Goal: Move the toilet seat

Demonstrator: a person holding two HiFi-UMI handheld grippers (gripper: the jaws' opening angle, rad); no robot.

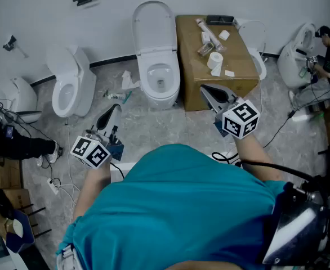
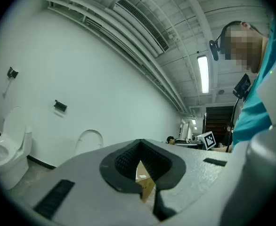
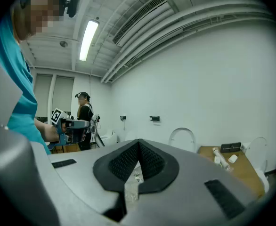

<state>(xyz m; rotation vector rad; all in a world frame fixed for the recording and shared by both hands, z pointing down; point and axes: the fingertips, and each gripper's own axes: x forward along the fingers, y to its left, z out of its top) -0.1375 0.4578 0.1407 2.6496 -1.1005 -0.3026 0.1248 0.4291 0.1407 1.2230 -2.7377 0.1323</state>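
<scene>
The white toilet (image 1: 160,80) stands against the far wall, its seat and lid (image 1: 152,26) raised upright. That raised part shows in the left gripper view as the seat and lid (image 2: 88,142), and in the right gripper view as the seat and lid (image 3: 182,138). My left gripper (image 1: 113,110) is shut and empty, held over the floor to the left of the bowl. My right gripper (image 1: 207,90) is shut and empty too, to the right of the bowl, in front of the cardboard box. Neither touches the toilet. Up close, the left gripper (image 2: 139,160) and right gripper (image 3: 138,160) hold nothing.
A cardboard box (image 1: 213,55) with rolls and small items stands right of the toilet. A second toilet (image 1: 69,86) is at the left, another (image 1: 16,97) at the far left. A person (image 1: 328,61) works at a toilet at the far right. Cables and small litter lie on the floor.
</scene>
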